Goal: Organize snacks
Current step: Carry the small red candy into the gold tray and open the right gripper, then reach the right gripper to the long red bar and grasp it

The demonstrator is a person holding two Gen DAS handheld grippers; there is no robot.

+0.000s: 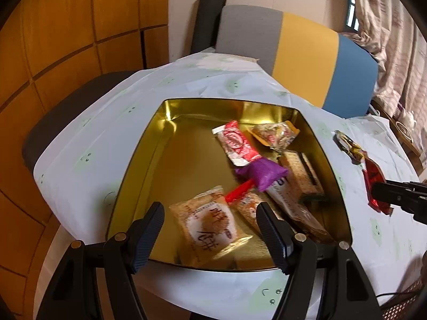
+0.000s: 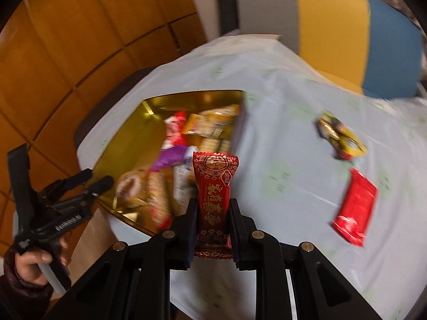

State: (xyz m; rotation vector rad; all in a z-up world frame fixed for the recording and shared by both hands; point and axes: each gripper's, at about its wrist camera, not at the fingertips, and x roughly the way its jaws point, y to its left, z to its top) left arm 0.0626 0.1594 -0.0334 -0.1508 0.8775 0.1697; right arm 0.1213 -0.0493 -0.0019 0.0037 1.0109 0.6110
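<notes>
Snack (image 2: 213, 192) pinched upright in right claw (image 2: 213, 214), near tin (image 2: 241, 122). Left claw (image 1: 210, 217) wide, empty. Carry over rim, release low onto bare floor.

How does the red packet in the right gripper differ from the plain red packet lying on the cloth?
The patterned red packet is clamped in the right gripper; the plain red packet lies loose on the tablecloth. The first bears gold print and characters; the second shows none. Both are outside the gold tin.
</notes>
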